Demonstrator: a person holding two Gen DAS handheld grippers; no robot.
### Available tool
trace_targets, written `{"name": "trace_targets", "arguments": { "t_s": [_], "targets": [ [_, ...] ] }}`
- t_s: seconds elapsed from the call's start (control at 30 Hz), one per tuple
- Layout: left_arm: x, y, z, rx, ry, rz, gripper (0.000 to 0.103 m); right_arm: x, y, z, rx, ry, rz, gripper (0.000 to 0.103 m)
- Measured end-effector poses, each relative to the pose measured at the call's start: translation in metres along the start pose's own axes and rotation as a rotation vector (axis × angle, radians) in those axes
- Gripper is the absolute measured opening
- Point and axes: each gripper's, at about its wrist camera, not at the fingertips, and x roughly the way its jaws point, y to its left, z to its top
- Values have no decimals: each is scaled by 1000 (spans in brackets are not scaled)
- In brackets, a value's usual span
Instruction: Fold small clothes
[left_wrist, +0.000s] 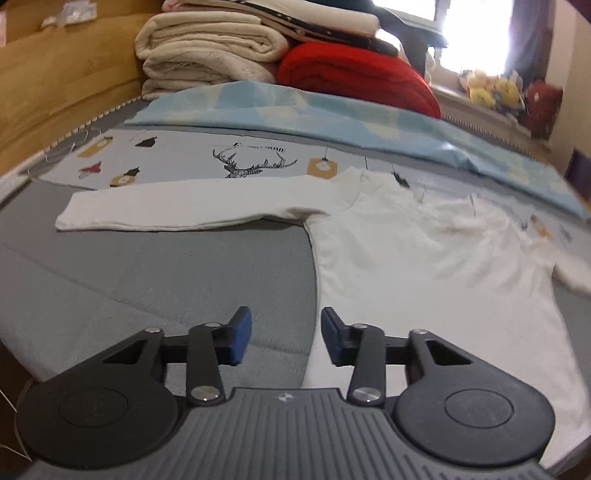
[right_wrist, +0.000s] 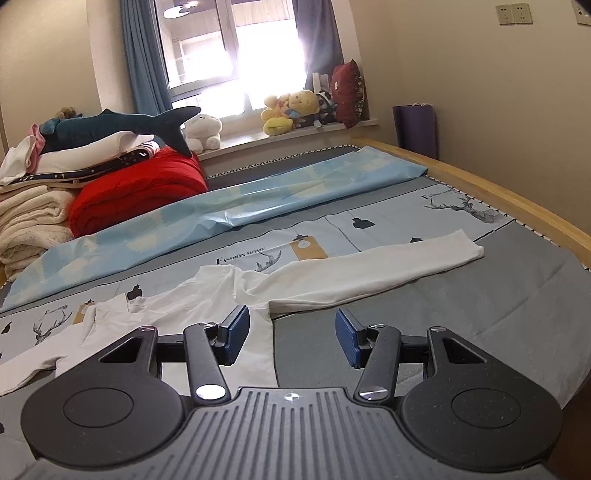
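Note:
A small white long-sleeved shirt (left_wrist: 406, 266) lies spread flat on the grey bed sheet (left_wrist: 147, 280), its left sleeve (left_wrist: 177, 212) stretched out to the left. In the right wrist view the shirt (right_wrist: 207, 299) lies with its other sleeve (right_wrist: 373, 273) stretched out to the right. My left gripper (left_wrist: 286, 338) is open and empty, low over the shirt's left side edge near the hem. My right gripper (right_wrist: 291, 338) is open and empty, low over the shirt's right side edge below the armpit.
A patterned light-blue sheet (left_wrist: 229, 162) and a blue folded cover (right_wrist: 229, 206) lie beyond the shirt. Stacked cream towels (left_wrist: 207, 55) and a red blanket (right_wrist: 140, 188) stand at the back. A wooden bed frame (right_wrist: 517, 206) runs along the right side. Plush toys (right_wrist: 291, 110) sit on the windowsill.

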Motion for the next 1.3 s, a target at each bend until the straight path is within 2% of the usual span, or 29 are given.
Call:
{"name": "trace_targets", "arguments": {
  "t_s": [0.13, 0.2, 0.3, 0.37, 0.47, 0.57, 0.63, 0.67, 0.7, 0.73, 0.87, 1.0, 1.13, 1.3],
  "targets": [
    [2, 14, 26, -88, 6, -16, 22, 3, 3, 1, 14, -6, -14, 54],
    [6, 22, 46, -115, -10, -7, 17, 6, 6, 1, 17, -5, -20, 54],
    [22, 36, 79, -151, -25, 4, 16, 10, 13, 1, 11, -6, -28, 54],
    [48, 55, 100, -212, -1, -23, 16, 11, 18, 0, 1, -9, -27, 53],
    [92, 91, 120, -270, 21, 21, 16, 9, 24, -1, -11, -11, -23, 53],
    [129, 141, 122, -393, 67, 36, 19, 8, 29, -1, -30, -12, -22, 54],
    [151, 186, 115, -593, 132, -29, 30, 9, 32, -1, -49, -12, -22, 54],
    [159, 203, 109, -670, 153, -64, 31, 9, 34, 0, -61, -11, -25, 54],
    [166, 220, 104, -732, 167, -73, 31, 11, 35, -1, -71, -7, -31, 54],
    [170, 233, 103, -767, 167, -47, 31, 14, 37, -1, -84, -1, -41, 54],
    [179, 275, 98, -869, 130, 67, 31, 24, 48, -2, -143, 15, -77, 54],
    [193, 304, 91, -972, 146, 98, 31, 36, 59, -5, -179, 37, -93, 54],
    [202, 310, 97, -954, 126, 105, 31, 49, 68, -7, -200, 69, -112, 54],
    [212, 305, 102, -973, 102, 111, 31, 86, 86, -9, -212, 224, -114, 54]
  ]
}}
